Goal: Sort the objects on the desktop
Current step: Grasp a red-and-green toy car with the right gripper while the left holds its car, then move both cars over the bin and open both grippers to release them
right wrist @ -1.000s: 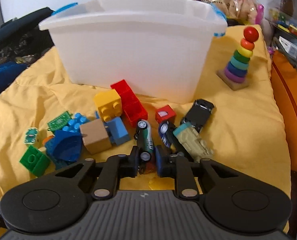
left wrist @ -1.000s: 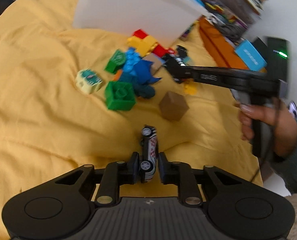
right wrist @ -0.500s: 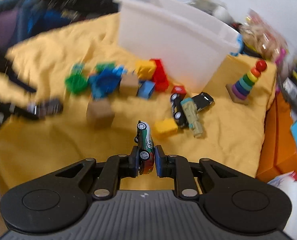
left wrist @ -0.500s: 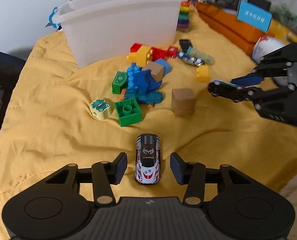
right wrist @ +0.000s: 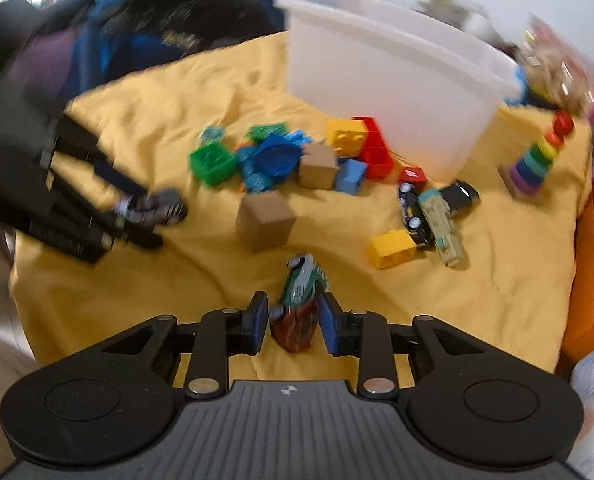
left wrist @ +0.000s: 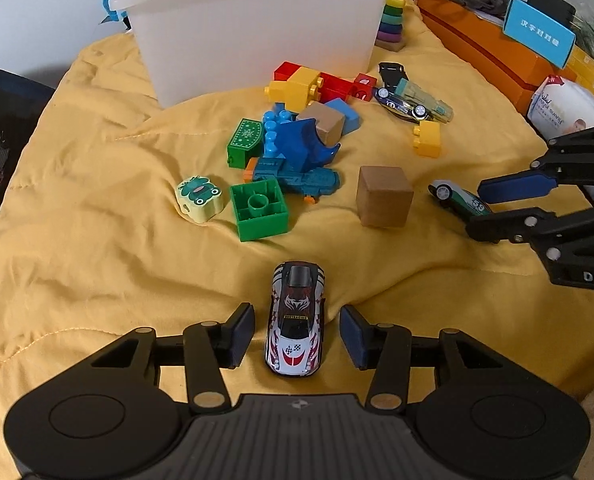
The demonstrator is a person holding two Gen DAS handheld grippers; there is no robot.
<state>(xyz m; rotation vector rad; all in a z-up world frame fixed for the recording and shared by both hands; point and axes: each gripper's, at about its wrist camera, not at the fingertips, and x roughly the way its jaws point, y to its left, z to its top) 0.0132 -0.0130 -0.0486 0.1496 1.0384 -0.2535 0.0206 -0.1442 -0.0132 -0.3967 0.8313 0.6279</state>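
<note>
A white and red toy race car [left wrist: 295, 320] lies flat on the yellow cloth [left wrist: 97, 260] between the open fingers of my left gripper [left wrist: 297, 336], not gripped. My right gripper [right wrist: 293, 322] has its fingers slightly apart around a green and red toy car [right wrist: 299, 304] that rests on the cloth; it shows at the right of the left wrist view [left wrist: 459, 200]. Loose bricks lie in a pile [left wrist: 293, 140] in front of a white plastic bin [left wrist: 257, 28]. Two more toy cars [left wrist: 411, 102] lie right of the pile.
A brown wooden cube [left wrist: 383, 196], a green brick [left wrist: 259, 210], a frog block [left wrist: 199, 198] and a yellow brick [left wrist: 427, 140] lie near the cars. A ring stacker [right wrist: 537, 160] stands right of the bin. Orange boxes [left wrist: 489, 48] line the right edge.
My left gripper opened and set the white car flat on the cloth. My right gripper carried the green car from the pile to the near right and its fingers have parted.
</note>
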